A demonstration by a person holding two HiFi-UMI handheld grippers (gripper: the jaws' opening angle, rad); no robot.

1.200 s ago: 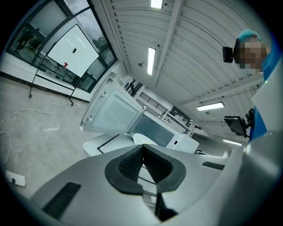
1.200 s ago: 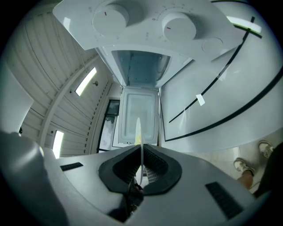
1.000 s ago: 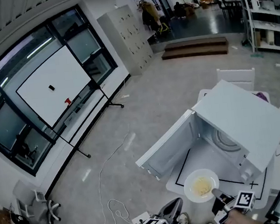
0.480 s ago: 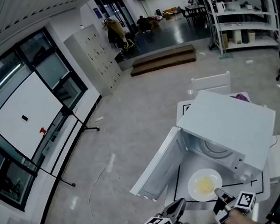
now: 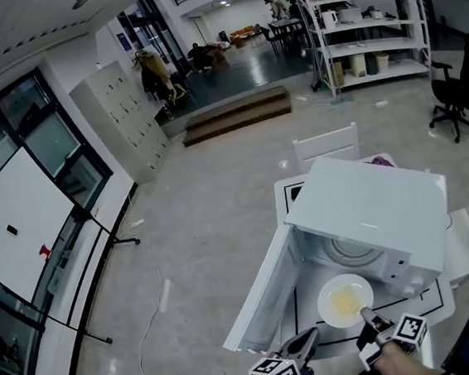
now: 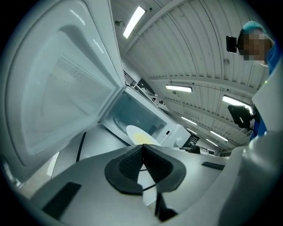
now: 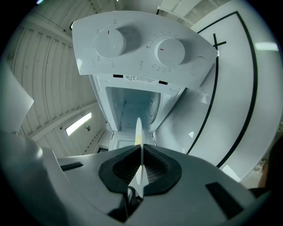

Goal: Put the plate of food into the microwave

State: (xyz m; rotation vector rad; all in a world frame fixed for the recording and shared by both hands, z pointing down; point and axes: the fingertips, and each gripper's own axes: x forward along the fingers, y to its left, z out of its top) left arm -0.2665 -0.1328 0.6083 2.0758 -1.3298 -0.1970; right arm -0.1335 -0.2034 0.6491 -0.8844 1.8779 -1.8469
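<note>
**A:** What is each claw doing?

**B:** The right claw (image 5: 368,318) pinches the near rim of a white plate (image 5: 355,285). In the right gripper view its ridged pads (image 7: 154,167) close on the plate's thin edge. That edge shows as a pale sliver aimed straight at the oven opening. The left claw (image 6: 142,149) has its jaws pressed together with nothing between them. It hangs low beside the right one, clear of the plate.

**A:** Why grip by the rim?

**B:** Probably so the plate rides flat, with the claw trailing behind it. A heap of pale yellow food (image 5: 343,302) sits in the middle, so any tilt could spill it.

**A:** Where is the plate?

**B:** It is held just in front of the microwave (image 5: 370,210), above the white table (image 5: 309,295). It faces the mouth of the cavity (image 7: 132,103). I judge it not yet inside.

**A:** And the oven itself?

**B:** Its door (image 5: 258,292) stands swung wide, toward the left of the head view, leaving the opening free. A round turntable (image 5: 353,249) shows inside. Two dials (image 7: 109,40) sit on the panel beside the opening. The oven stands among black lines marked on the table.

**A:** What does the next move call for?

**B:** A level push forward, I think. The plate would then be set on the turntable before the jaws let go. The left claw looks spare, perhaps meant for closing the door.
</note>
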